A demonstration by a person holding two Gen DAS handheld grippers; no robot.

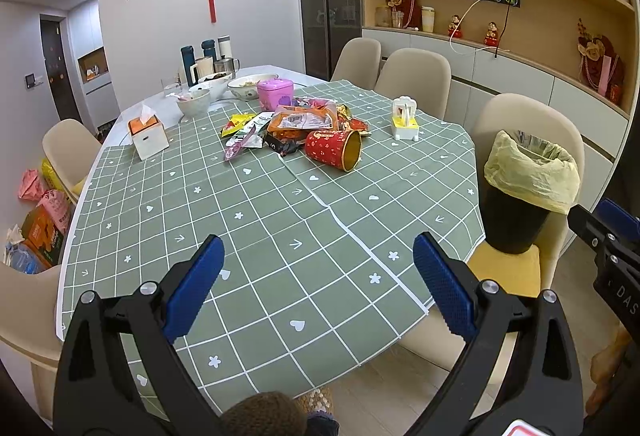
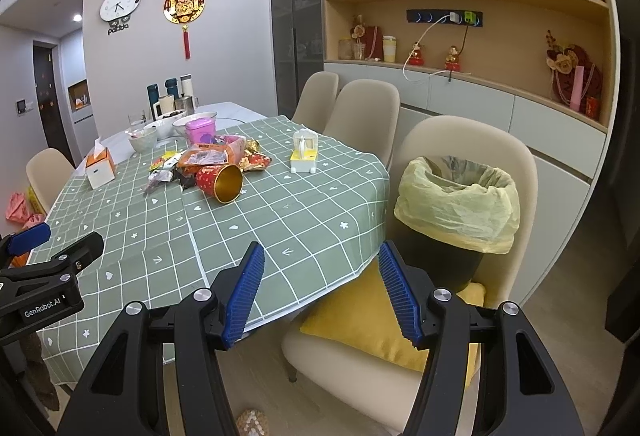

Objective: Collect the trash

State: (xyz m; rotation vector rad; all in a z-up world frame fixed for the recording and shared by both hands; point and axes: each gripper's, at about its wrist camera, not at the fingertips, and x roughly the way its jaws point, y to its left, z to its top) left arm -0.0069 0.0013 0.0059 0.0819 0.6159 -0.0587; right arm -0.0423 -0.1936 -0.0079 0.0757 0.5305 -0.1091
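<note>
A boxy tissue carton sits at the left of the green checked tablecloth; mid-table lies a heap of crinkled foil wrappers touching a tipped red paper cup with a gold lining. The left gripper hovers above the cloth, ribbed blue fingers spread wide and empty; the right gripper is likewise parted, holding nothing; at right a black bin, lined with a thin yellow plastic bag, stands on a cushioned chair.

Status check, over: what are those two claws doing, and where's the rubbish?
Left gripper and right gripper open, empty. Wrapper pile and tipped red cup mid-table, untouched. Lined bin on chair, open. Path clear.
</note>
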